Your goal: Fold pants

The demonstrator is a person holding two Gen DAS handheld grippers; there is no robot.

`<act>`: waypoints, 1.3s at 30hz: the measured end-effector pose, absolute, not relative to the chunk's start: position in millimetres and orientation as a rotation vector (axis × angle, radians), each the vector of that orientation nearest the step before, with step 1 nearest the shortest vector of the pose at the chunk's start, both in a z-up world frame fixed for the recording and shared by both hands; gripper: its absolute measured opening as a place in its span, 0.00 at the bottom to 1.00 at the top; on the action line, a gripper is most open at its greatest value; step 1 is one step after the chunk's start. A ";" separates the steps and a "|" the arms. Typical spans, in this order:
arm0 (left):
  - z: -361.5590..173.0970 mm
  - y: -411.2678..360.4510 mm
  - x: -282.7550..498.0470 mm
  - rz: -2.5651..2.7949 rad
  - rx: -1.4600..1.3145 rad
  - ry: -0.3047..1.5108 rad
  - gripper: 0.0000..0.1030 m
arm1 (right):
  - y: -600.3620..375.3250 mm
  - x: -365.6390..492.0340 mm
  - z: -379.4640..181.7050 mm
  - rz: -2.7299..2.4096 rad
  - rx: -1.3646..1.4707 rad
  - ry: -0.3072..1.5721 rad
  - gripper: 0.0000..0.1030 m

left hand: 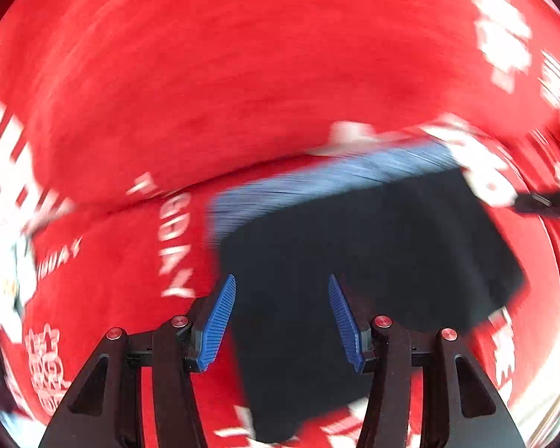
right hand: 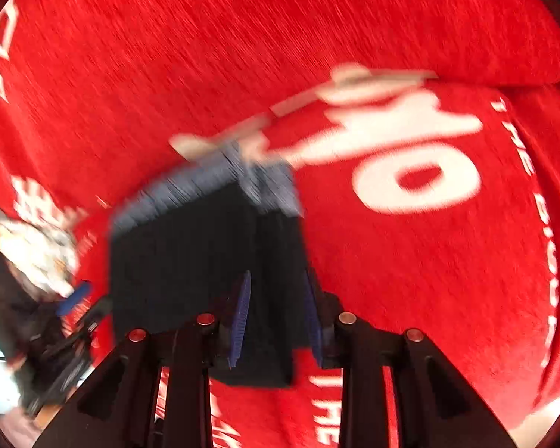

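Both views motion-blurred. Pants (left hand: 354,261), dark with a blue waistband (left hand: 317,179), lie in a compact bundle on the red printed cloth (left hand: 205,74). Left gripper (left hand: 282,317) spread wide, holding nothing, pants beneath it. Right gripper (right hand: 276,317) part open over the bundle's edge; contact cannot be judged. Risk: a fast pass snags the top layer and drags the fold open, or bunches the loose cloth.

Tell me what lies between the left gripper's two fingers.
In the left wrist view, the open left gripper has only the dark folded pants between its fingers, lying on the red cloth.
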State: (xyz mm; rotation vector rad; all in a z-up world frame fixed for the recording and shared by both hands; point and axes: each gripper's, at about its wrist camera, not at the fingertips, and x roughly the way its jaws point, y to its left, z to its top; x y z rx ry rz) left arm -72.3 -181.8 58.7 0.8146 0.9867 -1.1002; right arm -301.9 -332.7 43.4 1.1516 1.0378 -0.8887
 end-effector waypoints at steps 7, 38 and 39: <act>10.3 -190.4 8.0 -1.011 0.550 1.333 0.52 | -382.5 -240.7 7.1 -0.852 1.188 1.012 0.58; 10.4 -158.5 -9.2 -0.992 0.721 1.355 1.00 | -263.5 -205.4 -31.9 -0.853 0.853 1.359 0.33; 8.2 -157.7 -11.3 -0.990 0.725 1.359 1.00 | -262.9 -204.7 -32.0 -0.858 0.848 1.357 0.34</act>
